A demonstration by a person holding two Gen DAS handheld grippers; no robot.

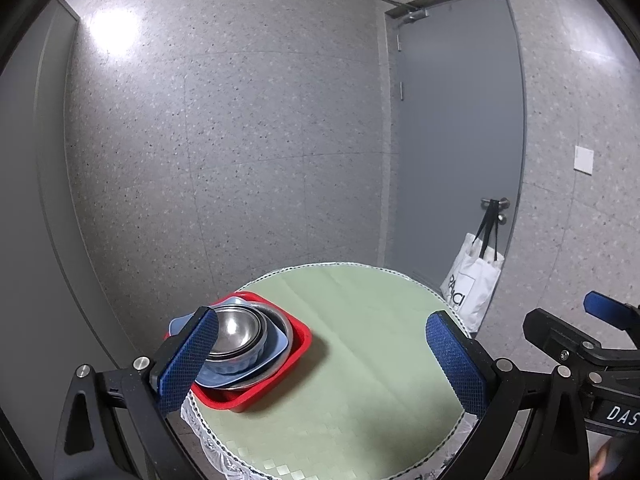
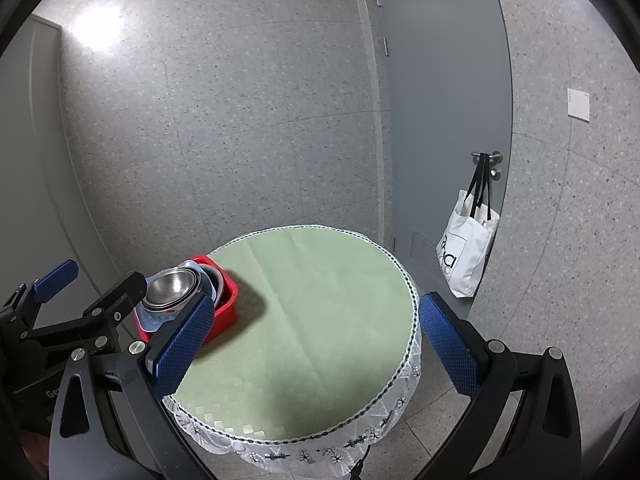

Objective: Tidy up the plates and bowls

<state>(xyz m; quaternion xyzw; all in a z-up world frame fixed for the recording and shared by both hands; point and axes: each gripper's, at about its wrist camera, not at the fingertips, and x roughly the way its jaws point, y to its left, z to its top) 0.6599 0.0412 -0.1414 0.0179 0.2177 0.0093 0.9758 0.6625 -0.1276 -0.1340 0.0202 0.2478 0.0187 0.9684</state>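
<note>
On the round table covered by a pale green cloth (image 1: pixel 360 360), a red square plastic tray (image 1: pixel 298 346) sits at the left edge, holding a nested stack: a light blue plate (image 1: pixel 256 372) below, a shiny steel bowl (image 1: pixel 236 330) on top. The left gripper (image 1: pixel 322 360) and right gripper (image 2: pixel 316 338) both hang above the tabletop with fingers spread wide, grasping nothing. A white tote bag (image 2: pixel 466 252) hangs from the grey door's handle.

White tote bag (image 1: pixel 472 280) printed "PACI", possibly partial, right hand-held gripper (image 1: pixel 616 414) marked "DAS"
</note>
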